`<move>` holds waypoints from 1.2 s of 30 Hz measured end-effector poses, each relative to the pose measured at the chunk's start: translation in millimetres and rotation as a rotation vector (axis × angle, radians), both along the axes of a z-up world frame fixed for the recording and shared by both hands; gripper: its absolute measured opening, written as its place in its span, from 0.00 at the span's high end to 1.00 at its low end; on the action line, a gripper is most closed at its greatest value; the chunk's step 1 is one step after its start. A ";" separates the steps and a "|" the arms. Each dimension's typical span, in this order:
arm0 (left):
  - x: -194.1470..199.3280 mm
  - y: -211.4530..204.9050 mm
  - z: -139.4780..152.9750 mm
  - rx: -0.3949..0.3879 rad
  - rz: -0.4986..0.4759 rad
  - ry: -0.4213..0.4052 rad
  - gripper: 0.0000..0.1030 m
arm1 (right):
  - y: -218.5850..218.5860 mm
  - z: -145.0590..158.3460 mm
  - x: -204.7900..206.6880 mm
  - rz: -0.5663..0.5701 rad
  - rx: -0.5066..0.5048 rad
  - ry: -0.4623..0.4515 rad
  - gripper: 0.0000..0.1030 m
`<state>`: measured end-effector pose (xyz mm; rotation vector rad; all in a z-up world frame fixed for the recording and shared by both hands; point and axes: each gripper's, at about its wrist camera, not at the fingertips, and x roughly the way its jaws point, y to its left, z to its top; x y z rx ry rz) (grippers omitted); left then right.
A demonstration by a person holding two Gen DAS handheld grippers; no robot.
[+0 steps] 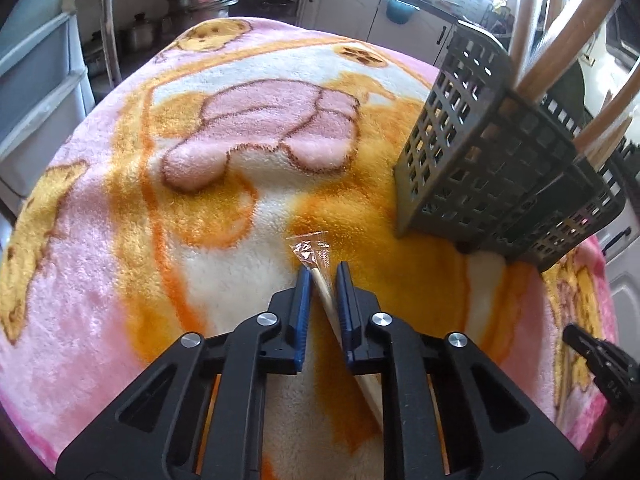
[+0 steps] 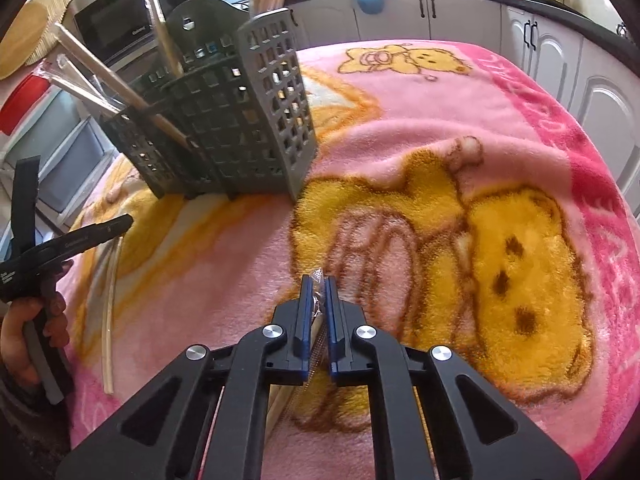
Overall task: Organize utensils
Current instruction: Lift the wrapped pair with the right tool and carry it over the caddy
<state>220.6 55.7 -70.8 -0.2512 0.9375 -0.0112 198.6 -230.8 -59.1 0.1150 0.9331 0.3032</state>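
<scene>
A grey perforated utensil caddy [image 1: 492, 160] stands on a pink and orange fleece blanket [image 1: 224, 184], holding several plastic-wrapped wooden utensils [image 1: 556, 40]. My left gripper [image 1: 323, 274] is shut on a wrapped wooden utensil [image 1: 326, 292] that lies on the blanket near the caddy's foot. The caddy also shows in the right wrist view [image 2: 240, 120]. My right gripper [image 2: 319, 282] is shut on another wrapped wooden utensil [image 2: 317, 340] low over the blanket. The left gripper's tool and hand show in the right wrist view [image 2: 52, 256], with its utensil [image 2: 110, 312] below.
Kitchen cabinets [image 2: 560, 52] and a counter lie behind the blanket-covered table. A microwave [image 2: 120, 20] stands behind the caddy. Metal pots [image 1: 200, 4] and white drawers [image 1: 36, 92] are at the far left.
</scene>
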 end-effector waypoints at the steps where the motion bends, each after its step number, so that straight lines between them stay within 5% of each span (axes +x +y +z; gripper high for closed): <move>1: -2.0 2.1 1.7 -0.021 -0.001 -0.004 0.94 | 1.2 2.0 -1.1 0.008 0.007 -0.006 0.94; 24: -66.8 -38.0 128.5 -0.183 -0.190 -0.329 0.97 | 20.7 112.4 -50.7 0.200 0.169 -0.314 0.96; 36: -63.7 -79.2 204.3 -0.175 -0.282 -0.536 0.97 | 4.7 185.4 -63.8 0.187 0.178 -0.560 0.96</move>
